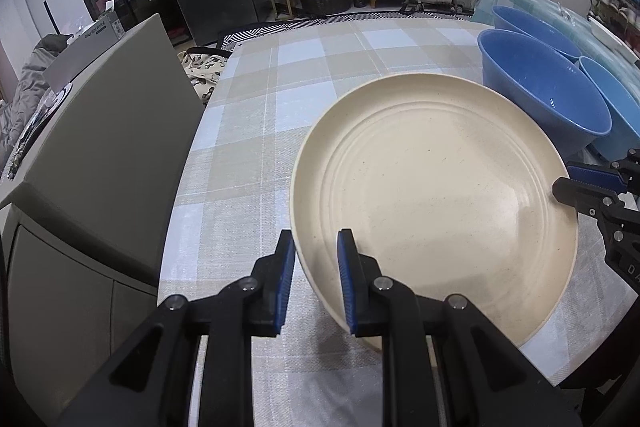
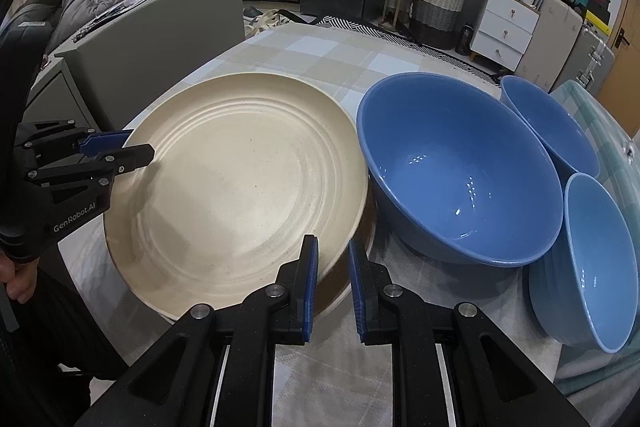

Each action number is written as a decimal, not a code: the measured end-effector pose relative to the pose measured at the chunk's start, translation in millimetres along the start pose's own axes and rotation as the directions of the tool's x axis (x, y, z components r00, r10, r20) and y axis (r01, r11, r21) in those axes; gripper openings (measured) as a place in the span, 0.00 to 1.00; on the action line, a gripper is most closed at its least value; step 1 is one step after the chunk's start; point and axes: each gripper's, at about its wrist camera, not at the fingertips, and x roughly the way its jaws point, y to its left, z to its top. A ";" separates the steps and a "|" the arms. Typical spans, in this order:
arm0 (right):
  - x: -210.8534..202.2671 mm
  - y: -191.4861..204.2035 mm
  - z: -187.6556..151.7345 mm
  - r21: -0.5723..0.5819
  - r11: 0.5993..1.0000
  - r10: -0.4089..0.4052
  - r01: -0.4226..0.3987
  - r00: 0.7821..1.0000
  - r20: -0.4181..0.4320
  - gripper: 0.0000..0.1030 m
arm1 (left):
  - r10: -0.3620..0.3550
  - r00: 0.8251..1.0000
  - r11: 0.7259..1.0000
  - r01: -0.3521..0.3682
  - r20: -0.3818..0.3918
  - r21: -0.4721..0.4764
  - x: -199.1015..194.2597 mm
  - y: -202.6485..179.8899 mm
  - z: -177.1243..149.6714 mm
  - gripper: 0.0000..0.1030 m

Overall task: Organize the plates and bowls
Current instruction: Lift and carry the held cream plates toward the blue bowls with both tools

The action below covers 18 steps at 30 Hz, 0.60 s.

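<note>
Cream plate (image 1: 436,195) — rim pinched by left gripper (image 1: 314,255) and right gripper (image 2: 332,259).

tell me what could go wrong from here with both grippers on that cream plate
1. Both grips are only at the rim of the cream plate, on opposite sides; uneven lifting could tilt it or let it slip.
2. The large blue bowl sits right beside the plate, so moving that way could knock it into the smaller blue bowls.
</note>
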 end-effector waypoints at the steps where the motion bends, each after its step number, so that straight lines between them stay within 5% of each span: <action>1: 0.2 -0.1 -0.4 -0.001 1.000 0.000 0.000 1.000 -0.003 0.14 | 0.002 1.000 1.000 -0.002 0.000 0.002 0.1 -0.5 0.0 0.18; 18: 6.0 1.5 -6.9 -0.018 1.000 -0.023 0.022 0.999 -0.030 0.15 | 0.031 1.000 0.998 -0.030 -0.004 0.055 3.9 -12.2 -1.2 0.19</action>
